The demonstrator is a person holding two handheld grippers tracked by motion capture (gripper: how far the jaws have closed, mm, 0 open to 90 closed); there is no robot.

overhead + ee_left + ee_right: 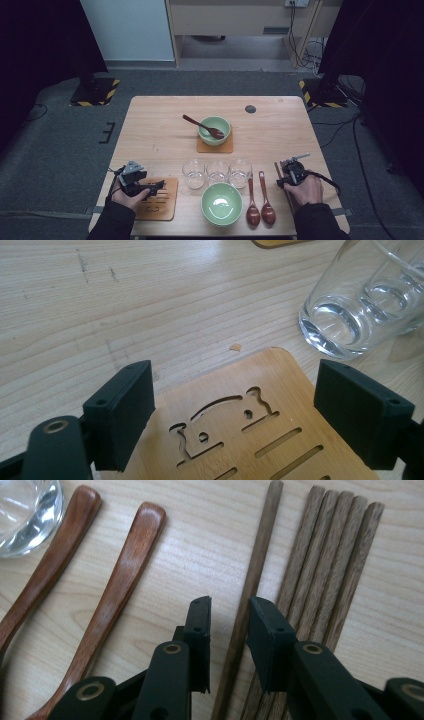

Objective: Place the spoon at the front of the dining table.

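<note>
- The right gripper [227,630] hides the lower part of a single chopstick [257,565] between its narrowly parted jaws; whether they pinch it is unclear.
- The left gripper [235,410] rests low, jaws wide, straddling the bamboo coaster [240,440].

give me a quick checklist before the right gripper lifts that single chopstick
1. Single brown wooden chopstick lies between the right gripper fingers: ok.
2. Fingers pressed onto it: not ok, a gap shows on each side.
3. Chopstick lies apart from the bundle of four brown wooden chopsticks: ok at the far end; cannot tell under the gripper.
4. Right finger clear of that bundle: not ok, it sits over the nearest stick.
5. Two reddish-brown wooden spoons out of the way: ok.
6. Left gripper idle, open over the cut-out bamboo coaster: ok.
</note>
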